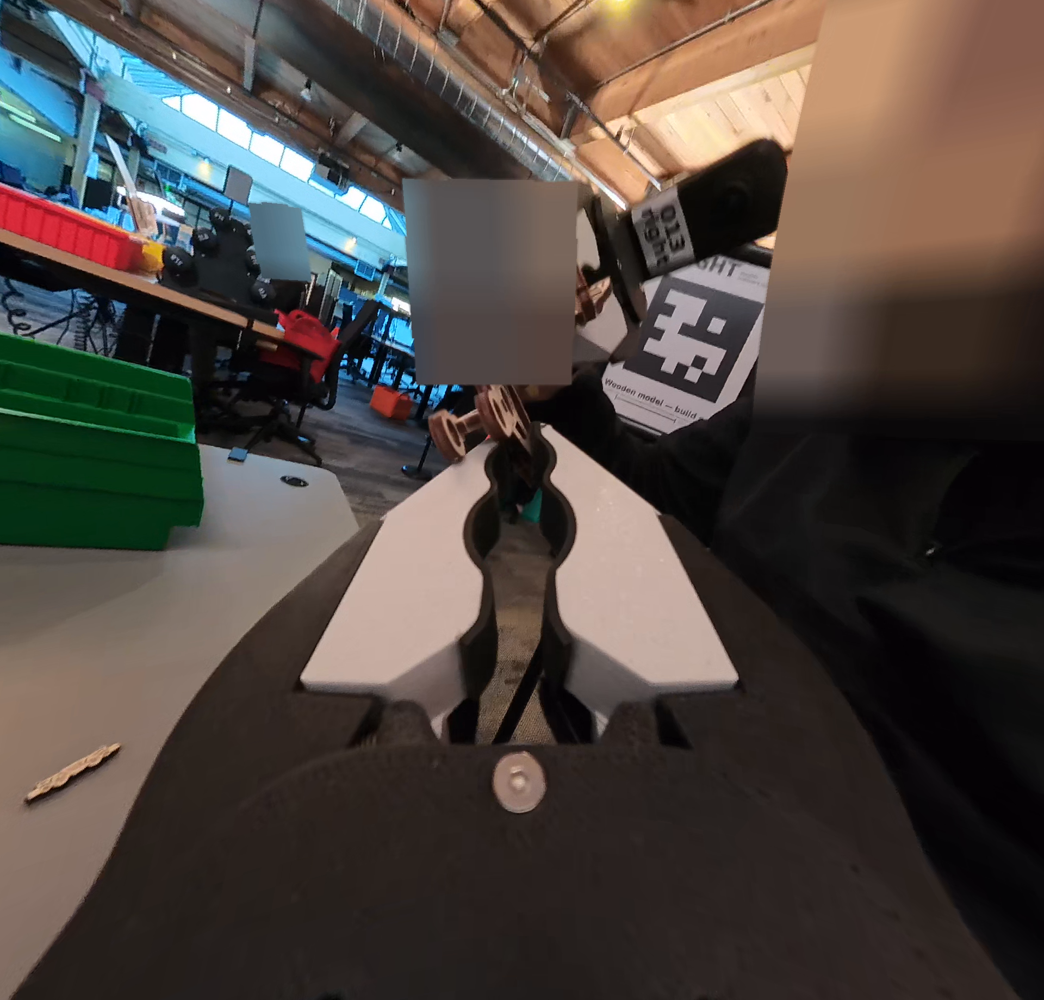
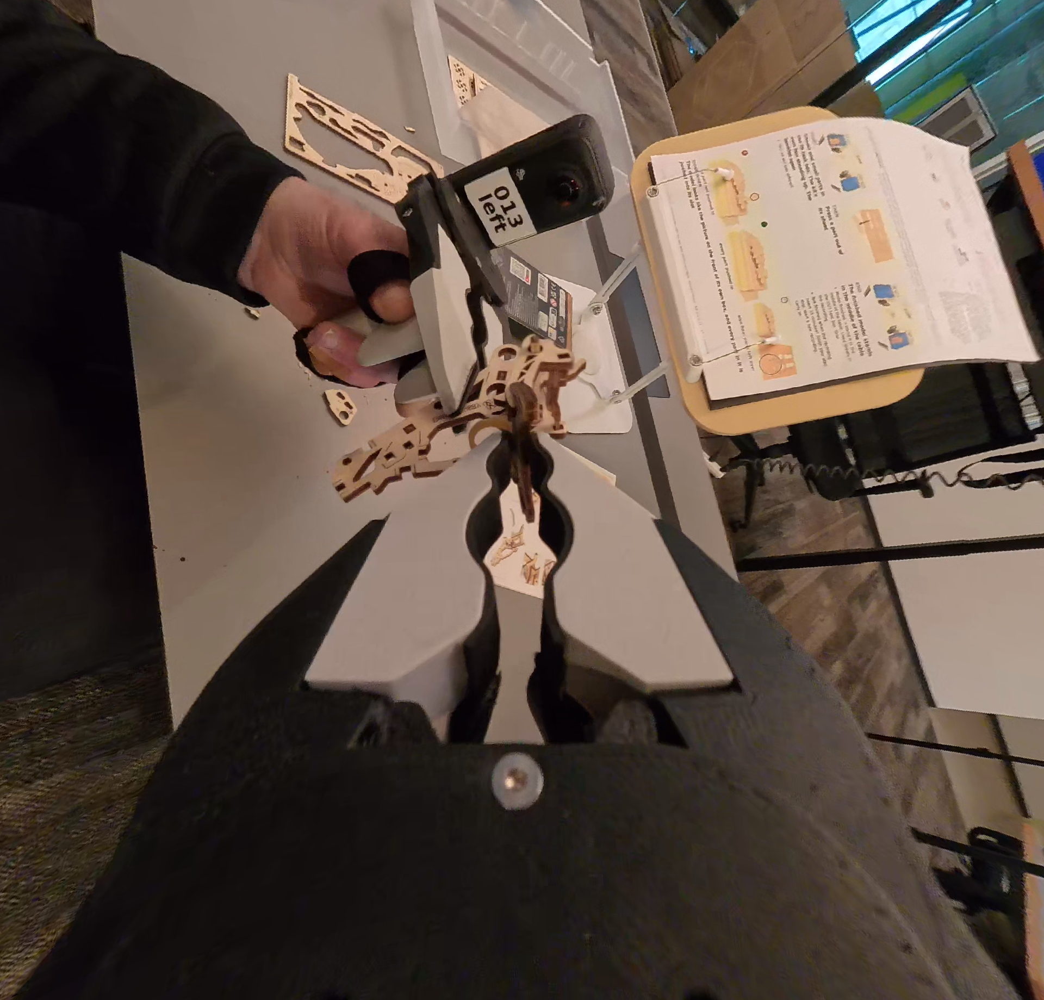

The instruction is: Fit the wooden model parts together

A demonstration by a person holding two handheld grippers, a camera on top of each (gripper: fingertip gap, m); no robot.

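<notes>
In the left wrist view my left gripper is shut on the wooden model; a brown disc and a short axle with a wheel stick out past the tips. In the right wrist view that model is a pale laser-cut assembly held above the table by the left gripper in a person's hand. My right gripper is shut on a small dark wooden part, seen edge-on and touching the model's middle. The right gripper's camera body shows at the upper right of the left wrist view.
Green bins stand on the grey table, with a loose wooden piece near its edge. An emptied wood sheet, a clear plastic bin, a small offcut and an instruction stand lie around the work spot. My two grippers' fingertips are within a few centimetres of each other.
</notes>
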